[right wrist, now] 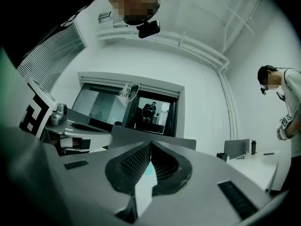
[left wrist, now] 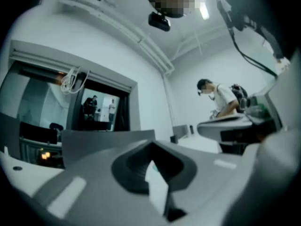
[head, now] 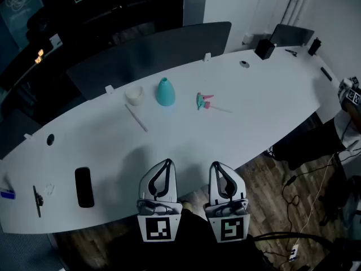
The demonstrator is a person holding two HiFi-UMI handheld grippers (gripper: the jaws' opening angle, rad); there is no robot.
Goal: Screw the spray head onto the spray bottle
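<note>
Dim office, long white curved table [head: 265, 112], matte top.
- Left gripper [head: 167, 162] and right gripper [head: 216, 165] side by side at near edge. Both jaws closed, nothing held.
- Ahead of left: teal spray bottle [head: 164, 92], smooth conical plastic, upright.
- Ahead of right: spray head [head: 204, 101], teal-pink, lying flat.
- Judgement: open both, steady bottle with left, seat head square before twisting.

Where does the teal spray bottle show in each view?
Head view: teal spray bottle, upright mid-table, upper centre.
Left gripper view: not clearly visible.
Right gripper view: small teal patch low centre, past the jaw tips.
Shared landmark: grey divider panel behind the table.
</note>
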